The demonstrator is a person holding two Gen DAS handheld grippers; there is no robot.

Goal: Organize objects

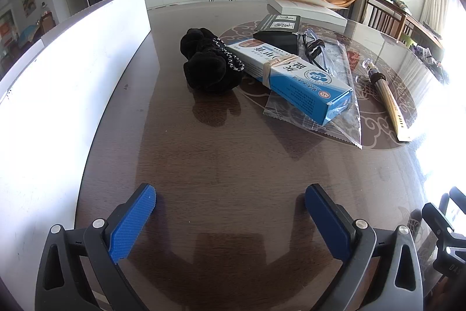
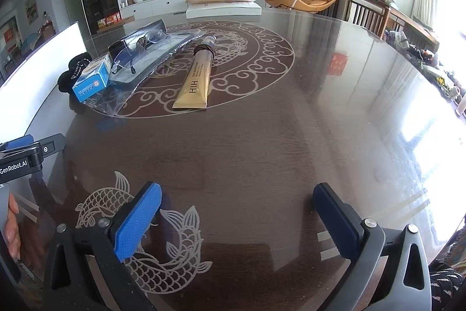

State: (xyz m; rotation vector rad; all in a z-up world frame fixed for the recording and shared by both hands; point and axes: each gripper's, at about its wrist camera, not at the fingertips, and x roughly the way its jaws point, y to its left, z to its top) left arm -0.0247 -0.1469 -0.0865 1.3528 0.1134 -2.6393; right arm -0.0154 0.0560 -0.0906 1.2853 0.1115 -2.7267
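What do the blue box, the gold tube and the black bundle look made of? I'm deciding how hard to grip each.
Blue box: likely thin printed cardboard, with sharp folded edges and a matte face, bound by a rubber band. Gold tube: probably soft plastic laminate with a satiny sheen, crimped flat at its end. Black bundle: plush, velvety fabric that shows no shine.
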